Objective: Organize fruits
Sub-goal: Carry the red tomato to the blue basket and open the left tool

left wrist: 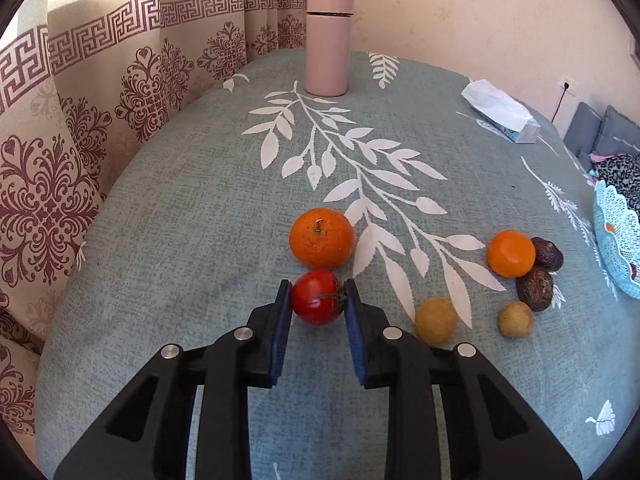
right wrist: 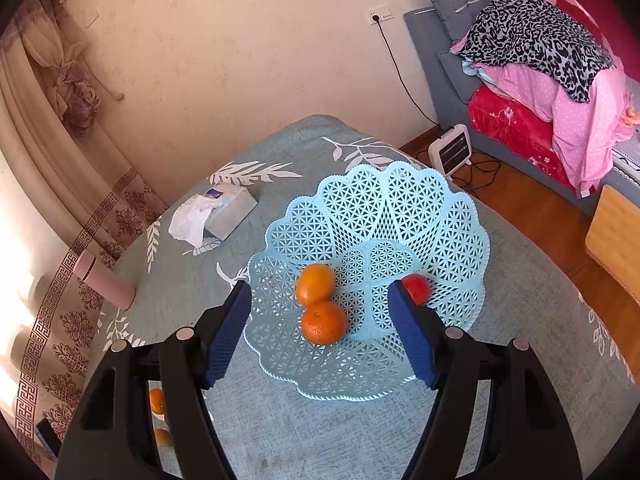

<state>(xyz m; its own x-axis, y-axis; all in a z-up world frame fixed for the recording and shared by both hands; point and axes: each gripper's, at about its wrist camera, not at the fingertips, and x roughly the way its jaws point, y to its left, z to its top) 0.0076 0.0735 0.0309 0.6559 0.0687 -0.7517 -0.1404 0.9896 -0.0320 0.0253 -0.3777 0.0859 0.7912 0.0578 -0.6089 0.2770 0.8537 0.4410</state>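
In the left wrist view my left gripper [left wrist: 317,296] is shut on a red tomato [left wrist: 317,298] resting on the teal tablecloth. A large orange [left wrist: 321,237] lies just beyond it. To the right lie a smaller orange [left wrist: 511,253], two dark wrinkled fruits [left wrist: 535,289], and two small tan fruits [left wrist: 435,320]. In the right wrist view my right gripper [right wrist: 320,300] is open and empty above a light blue lattice basket [right wrist: 420,208]. The basket holds two oranges [right wrist: 323,322] and a red tomato [right wrist: 417,287].
A pink flask [left wrist: 329,44] stands at the table's far edge by the curtain. A tissue box [left wrist: 502,112] lies at the far right, also in the right wrist view [right wrist: 224,214]. The basket's edge [left wrist: 616,240] shows at the far right. A couch with bedding and a heater stand beyond the table.
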